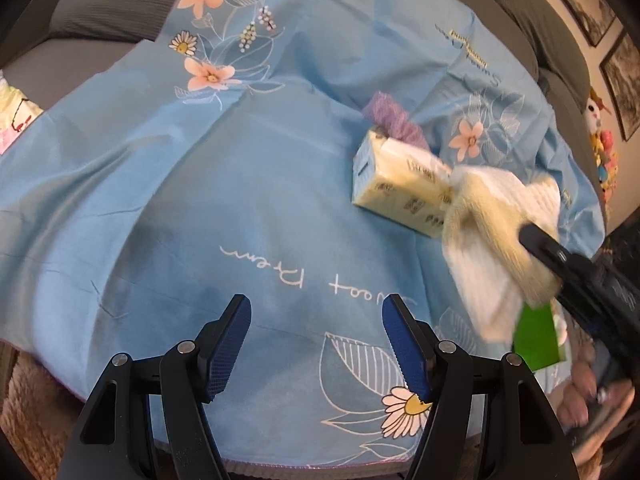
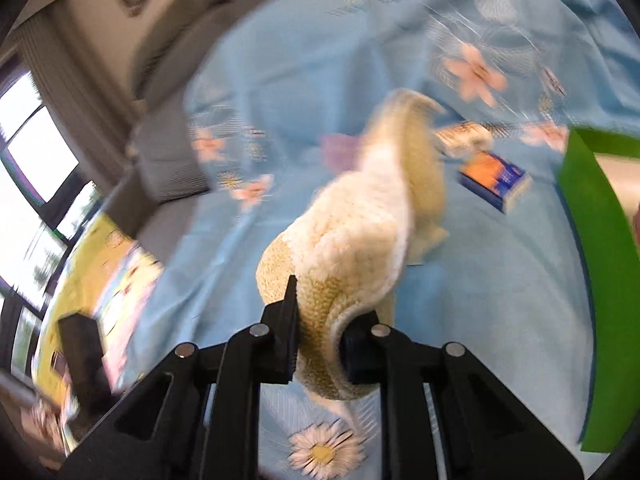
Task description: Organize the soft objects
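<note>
A cream and white fluffy cloth [image 2: 360, 232] hangs from my right gripper [image 2: 320, 340], whose jaws are shut on its bunched end. The left wrist view shows the same cloth [image 1: 492, 224] lifted above the blue flowered sheet [image 1: 240, 184], with the right gripper [image 1: 536, 240] coming in from the right. My left gripper [image 1: 316, 344] stands open low over the sheet with nothing between its blue pads [image 1: 228, 344]. A pale yellow tissue pack [image 1: 400, 180] lies on the sheet beside a purple knitted piece [image 1: 394, 118].
A green box [image 2: 592, 280] stands at the right, also seen as the green box [image 1: 536, 340] under the cloth. Grey cushions [image 1: 120, 0] line the back. A yellow patterned fabric [image 2: 100, 280] lies at the left. A person's hand [image 1: 592, 400] holds the right gripper.
</note>
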A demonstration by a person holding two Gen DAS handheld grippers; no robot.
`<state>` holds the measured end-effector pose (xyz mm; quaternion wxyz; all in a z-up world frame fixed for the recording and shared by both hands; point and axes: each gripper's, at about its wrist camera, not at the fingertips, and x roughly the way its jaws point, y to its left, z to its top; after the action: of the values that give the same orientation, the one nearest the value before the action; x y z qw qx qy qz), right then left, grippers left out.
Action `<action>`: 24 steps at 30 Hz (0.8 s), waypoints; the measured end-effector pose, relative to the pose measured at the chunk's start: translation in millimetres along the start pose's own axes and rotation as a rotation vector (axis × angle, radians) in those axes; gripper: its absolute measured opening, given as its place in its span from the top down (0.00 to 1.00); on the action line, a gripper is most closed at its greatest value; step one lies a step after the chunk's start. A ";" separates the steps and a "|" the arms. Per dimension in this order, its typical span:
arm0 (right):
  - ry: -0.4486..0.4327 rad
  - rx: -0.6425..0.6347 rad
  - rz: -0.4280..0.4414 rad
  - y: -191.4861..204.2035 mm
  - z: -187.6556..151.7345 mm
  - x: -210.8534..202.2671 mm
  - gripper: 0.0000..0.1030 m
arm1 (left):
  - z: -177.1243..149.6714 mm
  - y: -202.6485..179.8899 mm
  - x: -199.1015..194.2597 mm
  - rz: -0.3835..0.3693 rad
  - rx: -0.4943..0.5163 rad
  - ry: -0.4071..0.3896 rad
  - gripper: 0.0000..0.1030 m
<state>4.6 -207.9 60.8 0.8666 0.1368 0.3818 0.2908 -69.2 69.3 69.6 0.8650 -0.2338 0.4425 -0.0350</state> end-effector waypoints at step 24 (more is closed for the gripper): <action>0.191 -0.018 -0.110 -12.4 -18.1 23.5 0.14 | -17.3 -15.7 36.5 -0.068 0.029 0.117 0.33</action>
<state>8.8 -203.2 29.3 0.8421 0.0793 0.4670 0.2579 -58.4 39.1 40.5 0.8393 -0.2338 0.4835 -0.0845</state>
